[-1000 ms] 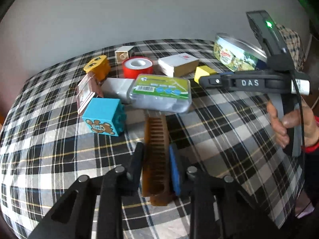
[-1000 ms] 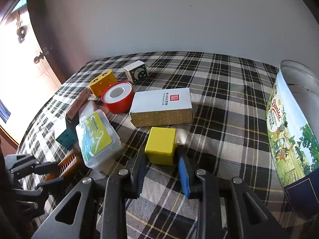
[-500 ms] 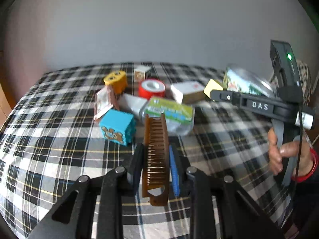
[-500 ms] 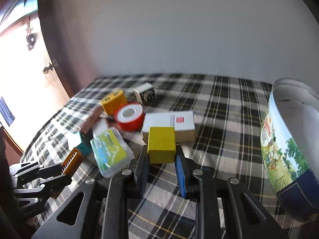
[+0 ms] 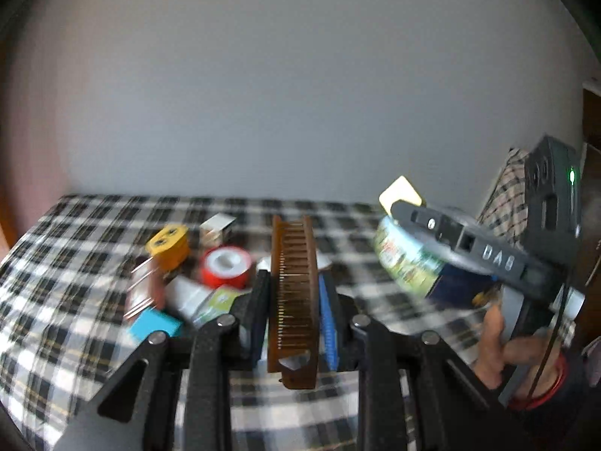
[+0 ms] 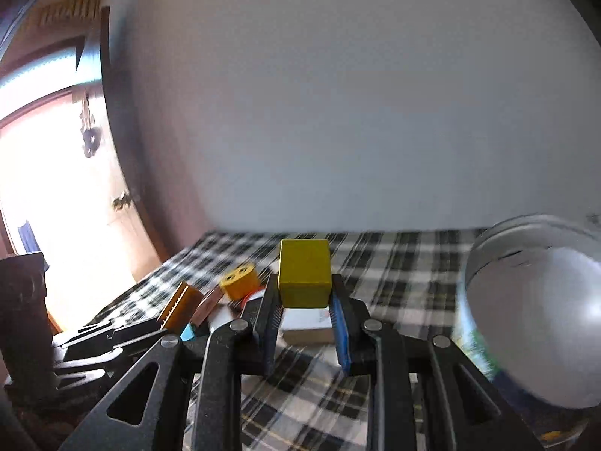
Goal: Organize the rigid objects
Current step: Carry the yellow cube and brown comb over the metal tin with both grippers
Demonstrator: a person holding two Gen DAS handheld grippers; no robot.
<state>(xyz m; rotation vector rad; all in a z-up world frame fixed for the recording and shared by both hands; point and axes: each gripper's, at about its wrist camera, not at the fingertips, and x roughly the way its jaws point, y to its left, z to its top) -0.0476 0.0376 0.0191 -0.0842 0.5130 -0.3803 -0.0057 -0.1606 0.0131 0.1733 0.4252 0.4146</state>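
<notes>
My left gripper (image 5: 293, 300) is shut on a brown comb (image 5: 293, 293) and holds it up above the plaid table (image 5: 75, 319). The comb also shows in the right wrist view (image 6: 180, 304). My right gripper (image 6: 305, 300) is shut on a yellow block (image 6: 304, 274), lifted off the table; the block shows in the left wrist view (image 5: 400, 191) just above the round tin (image 5: 409, 267). The tin is open, with its pale inside (image 6: 541, 323) at the right.
On the table lie a red tape roll (image 5: 224, 266), a yellow toy block (image 5: 169, 244), a small cube (image 5: 217, 227), a blue cube (image 5: 156, 325), a clear case (image 5: 210, 302) and a white box (image 6: 308, 325). A door and a bright doorway (image 6: 64, 203) are at the left.
Both grippers have risen and tilted up with their objects. The right gripper has carried the yellow block up towards the tin. The comb now stands well above the table.
</notes>
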